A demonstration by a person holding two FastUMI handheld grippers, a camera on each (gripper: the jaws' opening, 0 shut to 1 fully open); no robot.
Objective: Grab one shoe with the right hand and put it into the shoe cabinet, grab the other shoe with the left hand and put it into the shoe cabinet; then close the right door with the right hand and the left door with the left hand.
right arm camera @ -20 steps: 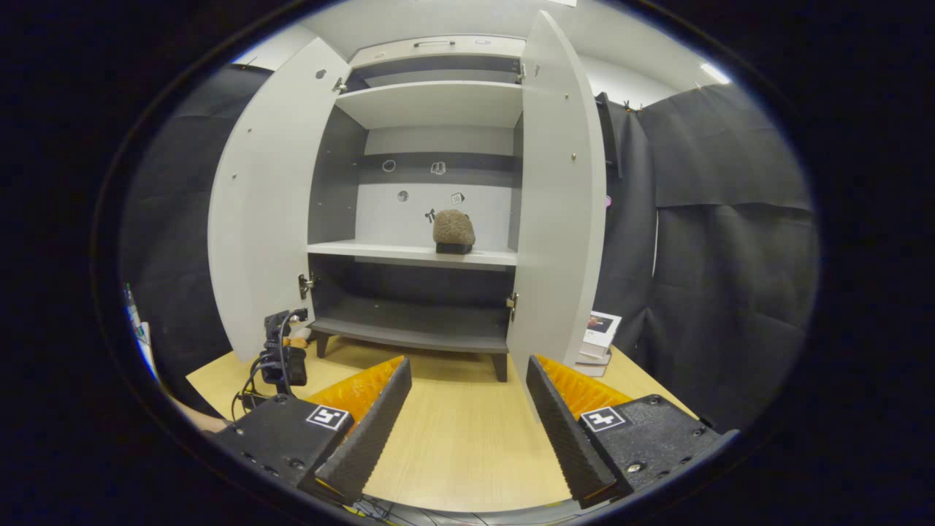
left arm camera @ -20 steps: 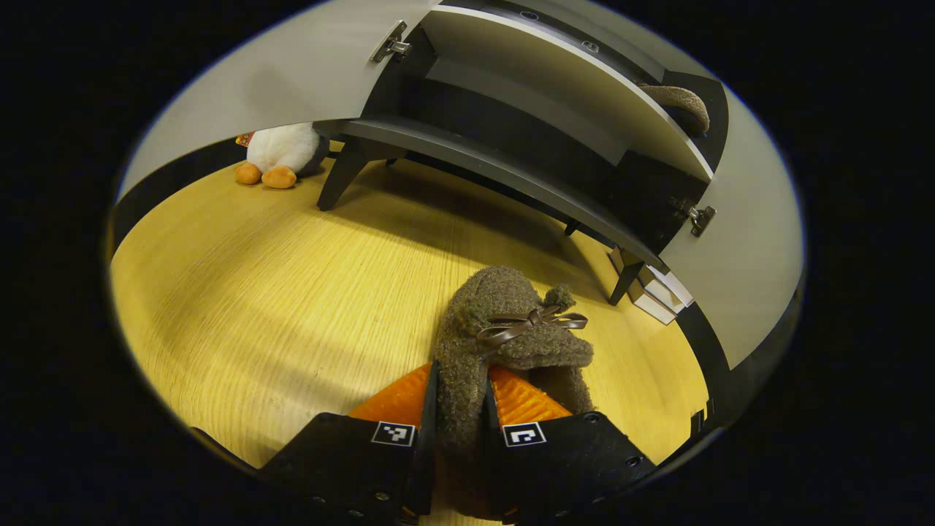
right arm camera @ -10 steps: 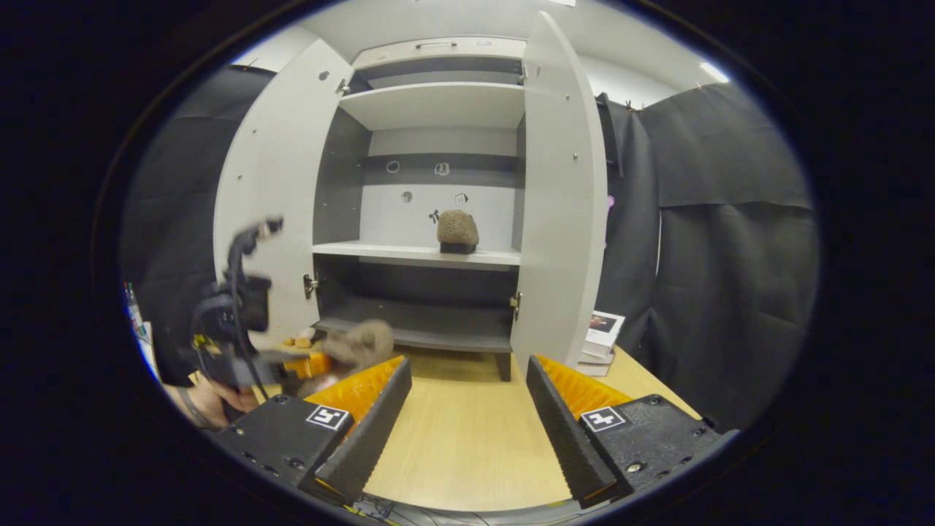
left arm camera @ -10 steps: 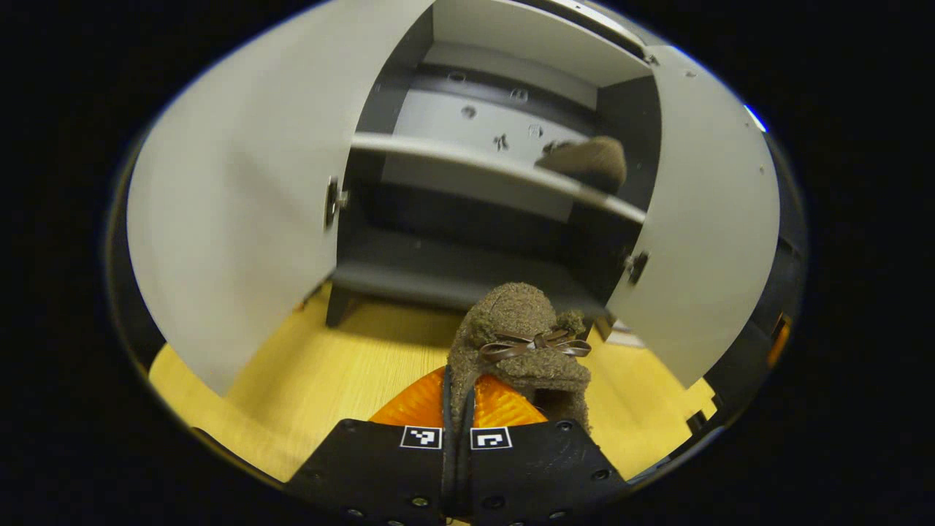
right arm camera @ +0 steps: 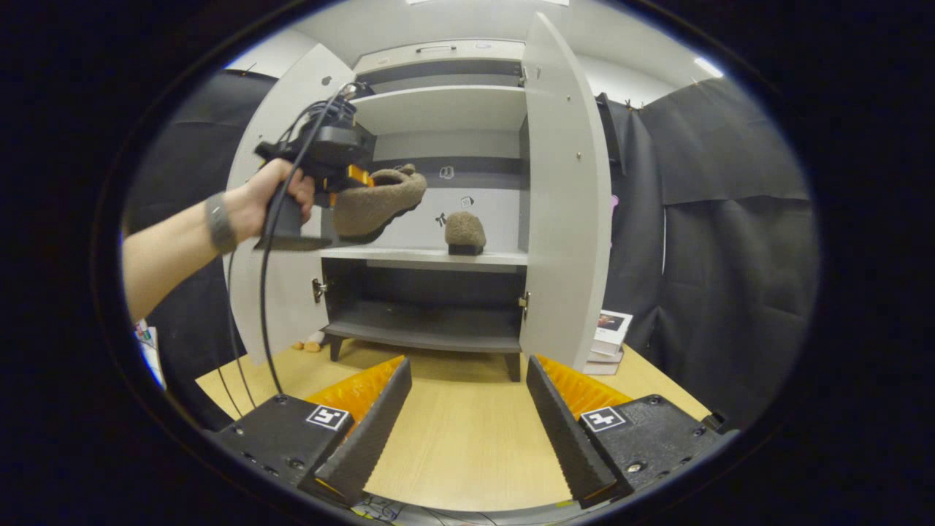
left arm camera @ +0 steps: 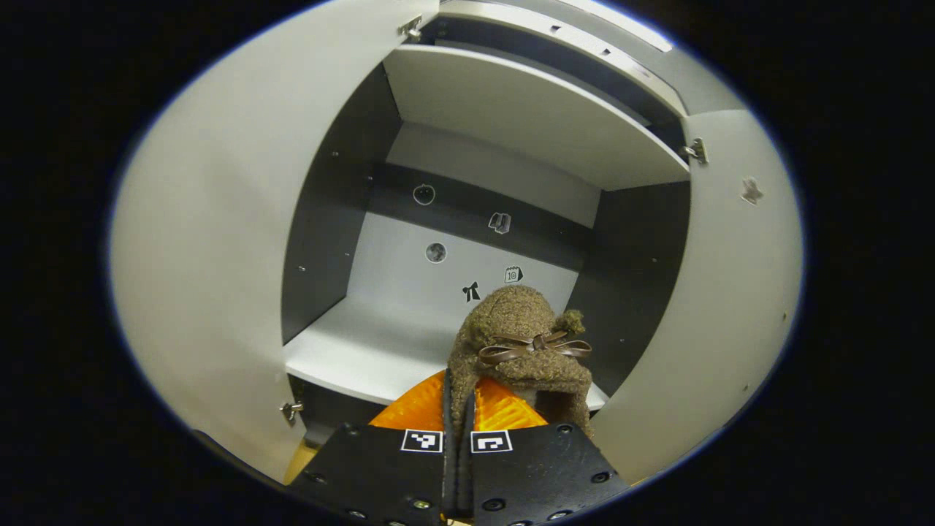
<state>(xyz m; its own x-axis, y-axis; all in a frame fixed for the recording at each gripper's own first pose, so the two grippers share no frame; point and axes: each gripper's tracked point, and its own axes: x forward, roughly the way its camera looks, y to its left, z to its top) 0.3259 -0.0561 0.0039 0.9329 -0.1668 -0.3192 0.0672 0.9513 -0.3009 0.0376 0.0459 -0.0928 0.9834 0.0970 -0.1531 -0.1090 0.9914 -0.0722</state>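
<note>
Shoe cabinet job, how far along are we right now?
One shoe already sits on the middle shelf of the shoe cabinet. The second shoe is in hand: the left tool is shut on its heel and holds it up in front of that shelf. The right tool hangs open over the floor. Left to do: set the shoe down, then close the right door and the left door, both wide open.

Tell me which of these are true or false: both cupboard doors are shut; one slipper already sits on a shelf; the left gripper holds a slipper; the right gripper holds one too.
1. Both doors are shut. False: the left door and right door stand open.
2. A slipper on the shelf. True.
3. The left gripper grips the held slipper. True.
4. The right gripper holds one too. False: it is open, holding nothing.
</note>
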